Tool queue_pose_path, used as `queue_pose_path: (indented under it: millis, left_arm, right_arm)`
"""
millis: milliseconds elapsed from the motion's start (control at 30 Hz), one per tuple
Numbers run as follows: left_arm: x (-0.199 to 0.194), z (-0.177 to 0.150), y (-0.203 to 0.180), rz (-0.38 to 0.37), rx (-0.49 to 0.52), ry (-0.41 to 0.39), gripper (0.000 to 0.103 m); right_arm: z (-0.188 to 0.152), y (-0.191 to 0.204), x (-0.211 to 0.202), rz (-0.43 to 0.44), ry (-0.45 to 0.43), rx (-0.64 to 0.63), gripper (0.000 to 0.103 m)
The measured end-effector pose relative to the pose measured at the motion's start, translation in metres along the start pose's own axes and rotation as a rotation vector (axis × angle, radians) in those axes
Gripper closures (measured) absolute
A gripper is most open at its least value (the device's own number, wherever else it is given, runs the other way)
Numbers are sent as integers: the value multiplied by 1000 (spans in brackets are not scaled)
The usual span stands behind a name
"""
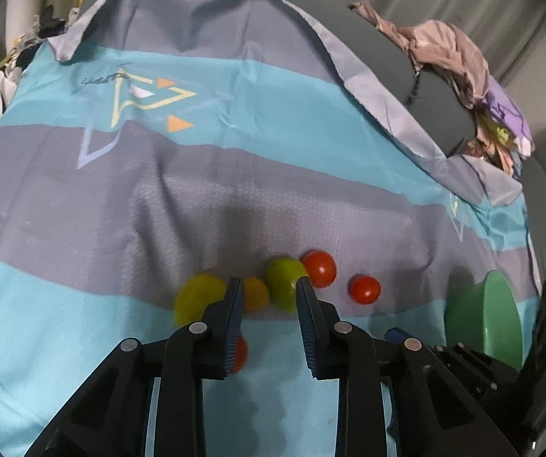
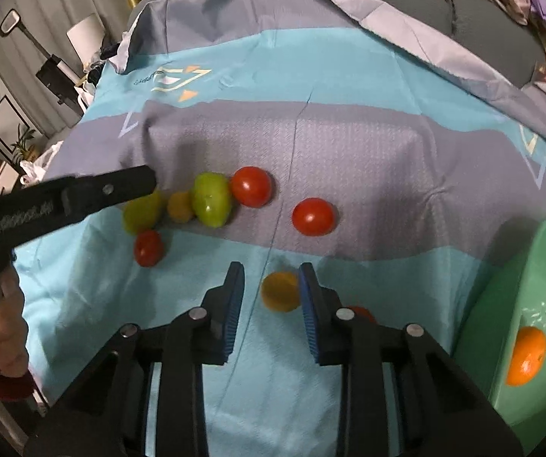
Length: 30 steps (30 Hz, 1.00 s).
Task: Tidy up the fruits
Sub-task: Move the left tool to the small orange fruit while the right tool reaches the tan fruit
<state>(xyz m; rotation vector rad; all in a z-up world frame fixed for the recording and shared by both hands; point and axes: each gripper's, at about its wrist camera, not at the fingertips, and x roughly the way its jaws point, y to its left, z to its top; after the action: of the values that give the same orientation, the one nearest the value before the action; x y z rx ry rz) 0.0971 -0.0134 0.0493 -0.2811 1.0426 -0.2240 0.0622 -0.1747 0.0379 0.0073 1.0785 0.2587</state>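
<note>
Small fruits lie on a blue and grey striped cloth (image 1: 158, 190). In the left wrist view my left gripper (image 1: 269, 285) is open above a small orange fruit (image 1: 255, 293), between a yellow-green fruit (image 1: 196, 297) and a green fruit (image 1: 284, 282). Two red tomatoes (image 1: 320, 266) (image 1: 364, 288) lie to the right, another red one (image 1: 239, 352) under the left finger. In the right wrist view my right gripper (image 2: 271, 282) is open around a yellow-orange fruit (image 2: 280, 291), not gripping it. A green bowl (image 2: 516, 297) at right holds an orange (image 2: 527, 356).
A red fruit (image 2: 362, 312) peeks out behind the right gripper's right finger. The left gripper's body (image 2: 63, 198) reaches in from the left in the right wrist view. A pile of clothes (image 1: 455, 64) lies on the grey couch at the back right.
</note>
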Motion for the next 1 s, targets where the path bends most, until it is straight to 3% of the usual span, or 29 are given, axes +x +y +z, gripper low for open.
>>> queue_pose_path:
  millis: [200, 467, 800, 1000]
  left_arm:
    - [19, 1, 0, 54, -1, 48, 75]
    - [27, -1, 1, 104, -7, 49, 75]
    - [29, -1, -1, 121, -18, 19, 75]
    - [30, -1, -3, 98, -30, 23, 75]
  right_arm:
    - [-1, 1, 7, 2, 13, -3, 74]
    - [-1, 2, 11, -19, 18, -8, 74]
    - [-2, 2, 13, -55, 16, -24, 74]
    - [-4, 1, 14, -34, 33, -13, 72]
